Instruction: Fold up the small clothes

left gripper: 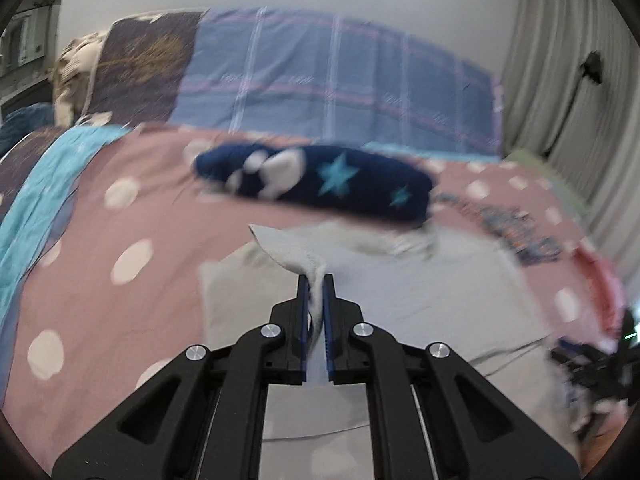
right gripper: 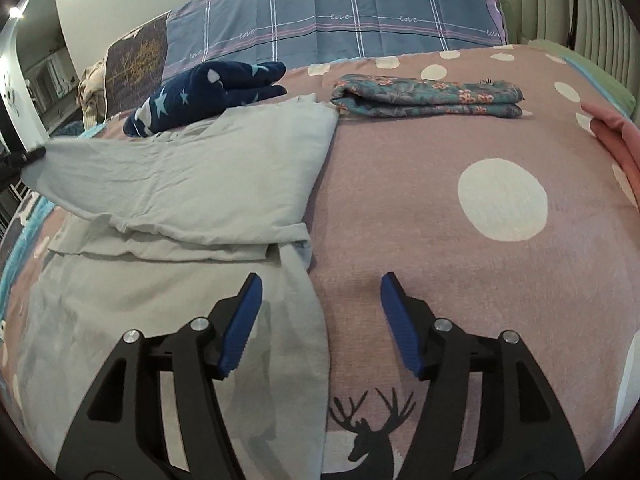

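Observation:
A pale grey garment (right gripper: 192,184) lies partly folded on the pink dotted bedspread (right gripper: 420,208). In the left wrist view my left gripper (left gripper: 316,280) is shut on a corner of that grey garment (left gripper: 292,252), lifting it off the rest of the cloth below. From the right wrist view this lifted corner stretches to the far left, where the left gripper (right gripper: 28,157) shows at the frame edge. My right gripper (right gripper: 318,280) stands open just above the bedspread, its left finger over the garment's right edge, nothing clamped.
A dark blue star-patterned garment (right gripper: 204,88) lies behind the grey one. A folded floral cloth (right gripper: 428,96) rests at the back right. A plaid blue pillow (right gripper: 340,12) lines the headboard; a pink item (right gripper: 616,136) sits at the right edge. Curtains hang right.

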